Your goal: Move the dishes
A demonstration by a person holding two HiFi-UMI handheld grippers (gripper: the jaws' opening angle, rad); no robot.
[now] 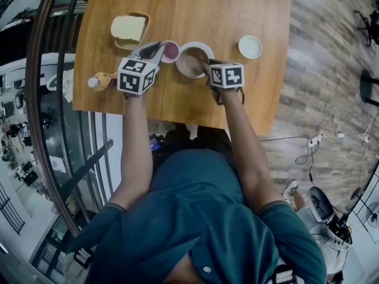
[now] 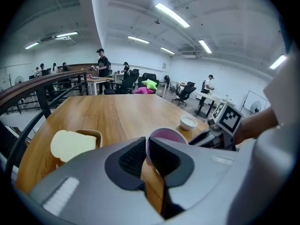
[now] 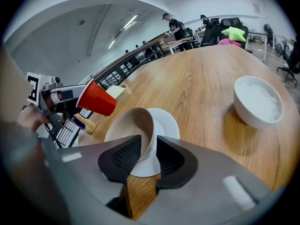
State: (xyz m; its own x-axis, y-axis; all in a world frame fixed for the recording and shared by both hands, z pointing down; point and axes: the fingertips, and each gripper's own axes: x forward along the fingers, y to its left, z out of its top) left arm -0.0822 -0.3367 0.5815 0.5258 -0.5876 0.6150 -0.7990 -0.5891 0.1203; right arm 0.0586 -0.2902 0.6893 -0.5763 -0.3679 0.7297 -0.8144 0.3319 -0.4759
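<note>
My left gripper (image 1: 160, 52) is shut on the rim of a cup (image 1: 170, 52) that is red outside and pink inside. The cup (image 3: 96, 99) hangs tilted on its side above the table. In the left gripper view the cup's rim (image 2: 165, 135) sits between the jaws of the left gripper (image 2: 146, 154). My right gripper (image 1: 207, 65) is shut on the rim of a brown bowl (image 1: 192, 63). The brown bowl (image 3: 133, 124) is tipped up over a white plate (image 3: 166, 124), gripped by the right gripper (image 3: 149, 156).
A white bowl (image 1: 250, 46) stands to the right on the wooden table (image 1: 207, 7); the white bowl (image 3: 258, 101) holds something white. A slice of bread (image 1: 129, 27) lies in a wooden tray at the left. A small bottle (image 1: 98, 81) lies near the left edge.
</note>
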